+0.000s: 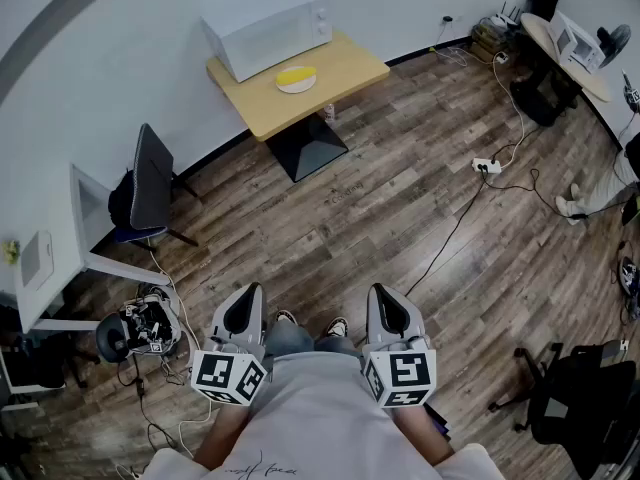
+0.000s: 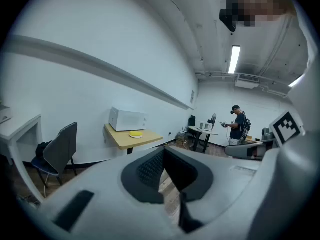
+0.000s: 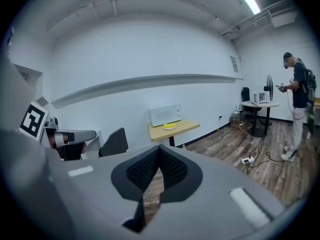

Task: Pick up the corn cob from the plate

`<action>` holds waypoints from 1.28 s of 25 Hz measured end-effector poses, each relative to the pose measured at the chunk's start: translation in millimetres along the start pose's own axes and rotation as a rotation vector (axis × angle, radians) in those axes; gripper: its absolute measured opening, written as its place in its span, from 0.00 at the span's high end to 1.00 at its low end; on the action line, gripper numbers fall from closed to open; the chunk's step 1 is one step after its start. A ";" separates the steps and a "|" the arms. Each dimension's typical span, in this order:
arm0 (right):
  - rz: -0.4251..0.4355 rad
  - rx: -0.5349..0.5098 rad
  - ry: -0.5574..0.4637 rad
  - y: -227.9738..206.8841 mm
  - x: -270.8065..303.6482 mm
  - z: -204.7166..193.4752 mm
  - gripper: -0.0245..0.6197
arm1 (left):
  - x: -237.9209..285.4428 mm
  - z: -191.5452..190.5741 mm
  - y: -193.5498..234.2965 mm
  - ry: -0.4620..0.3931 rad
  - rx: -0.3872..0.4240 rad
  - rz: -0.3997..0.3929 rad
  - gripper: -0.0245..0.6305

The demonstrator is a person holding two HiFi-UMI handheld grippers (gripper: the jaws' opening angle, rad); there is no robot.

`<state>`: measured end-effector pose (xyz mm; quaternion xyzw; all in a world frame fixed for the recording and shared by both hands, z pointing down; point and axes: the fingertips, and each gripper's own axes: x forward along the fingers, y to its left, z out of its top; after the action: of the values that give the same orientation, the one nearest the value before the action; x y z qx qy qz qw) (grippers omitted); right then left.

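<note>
Head view: left gripper (image 1: 250,290), right gripper (image 1: 379,291) closed, far from apparent corn cob (image 1: 295,74).

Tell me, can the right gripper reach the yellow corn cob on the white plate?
Probably not from here: the right gripper, shut, is far from the yellow corn cob; only open wooden floor lies between.

A white microwave (image 1: 268,30) stands at the back of a wooden table (image 1: 350,68) by the wall. A dark chair (image 1: 150,190) sits beside a white desk (image 1: 80,238). A power strip (image 1: 487,166) lies on the plank floor, cable trailing. A person (image 3: 299,91) stands near a round table (image 3: 257,103)
</note>
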<state>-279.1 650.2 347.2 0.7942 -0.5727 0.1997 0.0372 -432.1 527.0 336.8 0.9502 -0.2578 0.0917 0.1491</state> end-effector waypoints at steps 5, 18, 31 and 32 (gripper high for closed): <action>0.003 0.013 -0.011 -8.7 1.5 2.9 0.95 | 6.9 -0.6 -7.7 0.023 0.020 -0.018 0.96; 0.192 0.154 -0.029 -0.5 18.2 2.9 0.95 | 39.6 -1.6 -0.7 0.044 -0.007 -0.048 0.96; 0.166 0.069 0.039 -22.5 118.7 43.1 0.95 | 142.5 24.1 33.2 0.059 -0.100 -0.078 0.96; 0.159 0.076 0.051 -25.2 130.0 46.1 0.95 | 152.6 27.9 37.4 0.063 -0.103 -0.079 0.96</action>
<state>-208.8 529.2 356.0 0.7417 -0.6249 0.2437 0.0056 -319.0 416.5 357.7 0.9474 -0.2198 0.1022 0.2091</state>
